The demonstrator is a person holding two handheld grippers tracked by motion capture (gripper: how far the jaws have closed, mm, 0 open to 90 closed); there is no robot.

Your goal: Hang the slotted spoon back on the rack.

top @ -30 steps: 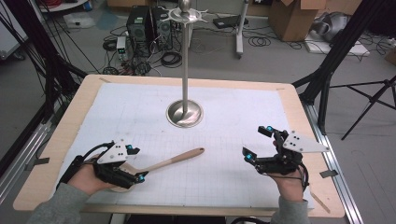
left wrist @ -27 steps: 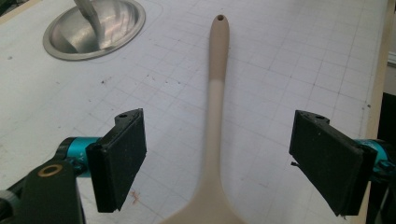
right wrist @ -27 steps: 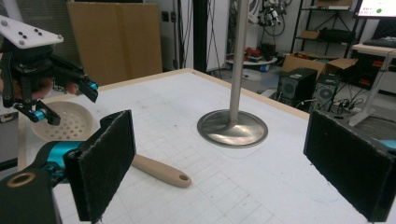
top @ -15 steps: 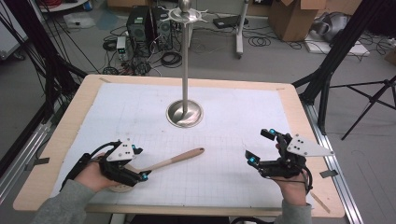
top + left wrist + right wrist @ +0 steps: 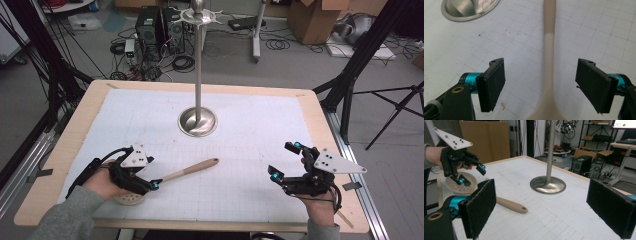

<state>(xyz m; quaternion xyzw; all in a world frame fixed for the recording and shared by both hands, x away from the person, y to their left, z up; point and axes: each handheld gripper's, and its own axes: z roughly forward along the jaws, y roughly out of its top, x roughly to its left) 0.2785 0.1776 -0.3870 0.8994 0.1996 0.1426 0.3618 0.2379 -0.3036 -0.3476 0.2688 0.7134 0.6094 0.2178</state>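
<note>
A beige slotted spoon lies on the white mat, its handle pointing to the right and away from me and its round perforated head under my left hand. My left gripper hangs open just above the handle, close to the head. One jaw stands on each side of the handle, and neither touches it. My right gripper is open with nothing in it, near the table's right front. In the right gripper view the spoon and my left gripper lie ahead on the left.
A metal stand with a round base and a tall pole rises from the middle of the mat. Its base shows at upper left in the left gripper view. Wooden table edges frame the mat.
My right gripper has drifted slightly to the right and towards the front edge. My left gripper has shifted only slightly over the handle. The spoon has not moved.
</note>
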